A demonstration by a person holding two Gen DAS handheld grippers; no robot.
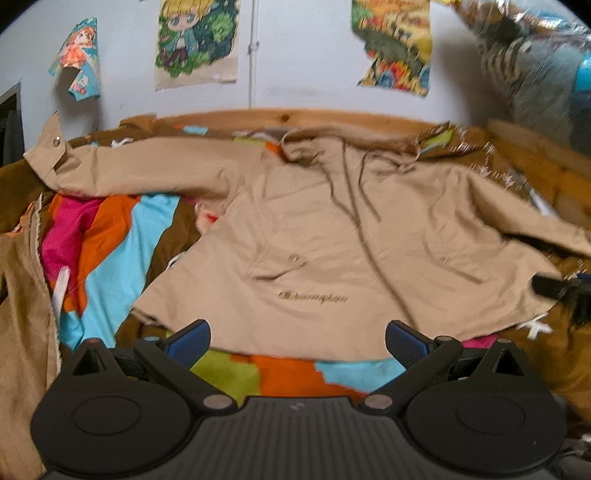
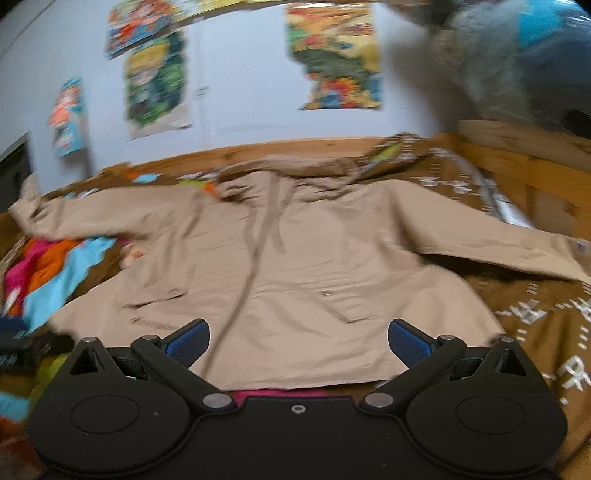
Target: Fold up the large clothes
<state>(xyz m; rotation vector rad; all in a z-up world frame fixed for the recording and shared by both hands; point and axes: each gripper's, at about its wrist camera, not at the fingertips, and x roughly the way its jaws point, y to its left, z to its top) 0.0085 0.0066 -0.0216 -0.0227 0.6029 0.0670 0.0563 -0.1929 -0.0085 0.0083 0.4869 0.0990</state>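
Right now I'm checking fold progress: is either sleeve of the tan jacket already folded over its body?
No, the tan jacket lies flat with both sleeves spread outward on the bed.

matt beige cloth jacket [image 1: 332, 236] w/ metal snaps, wood bedframe [image 1: 295, 116] behind.

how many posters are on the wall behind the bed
3 in the left wrist view: a curling one at far left, a cartoon figure poster left of centre, a colourful one right of centre. The right wrist view shows another above these; more may be cropped.
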